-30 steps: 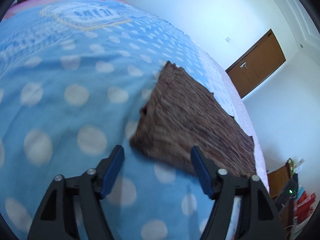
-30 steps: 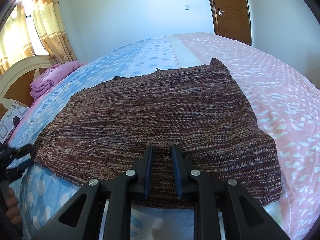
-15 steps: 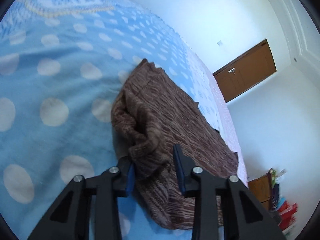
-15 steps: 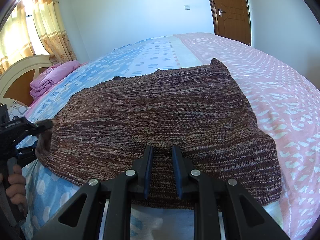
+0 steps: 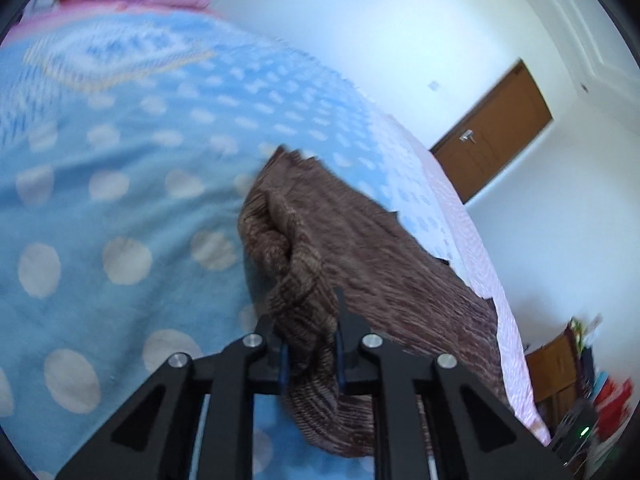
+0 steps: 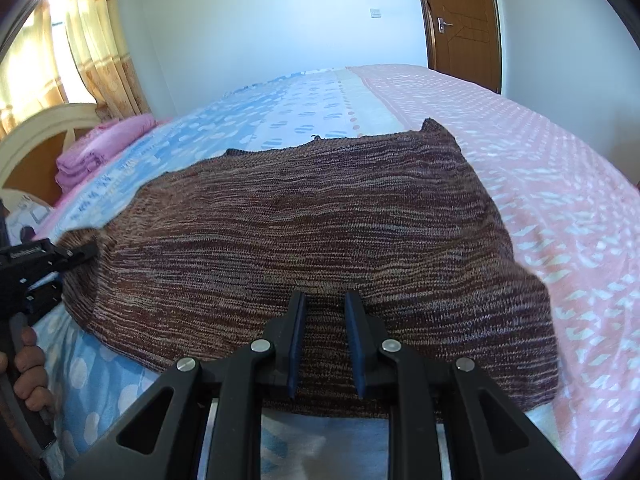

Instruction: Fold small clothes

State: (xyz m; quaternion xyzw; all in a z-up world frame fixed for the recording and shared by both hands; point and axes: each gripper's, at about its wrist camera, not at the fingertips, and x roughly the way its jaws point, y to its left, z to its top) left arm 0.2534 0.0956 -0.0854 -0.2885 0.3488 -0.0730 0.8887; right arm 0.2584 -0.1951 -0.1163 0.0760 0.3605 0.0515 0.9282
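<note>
**Left jaws pinching sweater corner; right jaws at near hem**

Brown knit sweater lies spread flat across the bed, straddling the seam between the blue polka-dot half of the cover and the pink patterned half. Its near hem runs along the near edge of the bed. Far edge of the garment reaches toward the middle of the bed.

Left-hand corner of the sweater is bunched and lifted off the cover, with a rumpled fold rising toward the camera. The left gripper has its jaws pressed together on this bunched knit; fabric fills the gap and hangs below the blue pads. In the right wrist view the same left gripper sits at the left corner of the garment, with the person's hand wrapped round its handle.

Right gripper: jaws narrowly parted, set over the near hem at mid-width. Whether fabric is caught between them cannot be told.

Surroundings: folded pink bedding at the head end beside a cream headboard; yellow curtains behind; brown door in the far wall.
</note>
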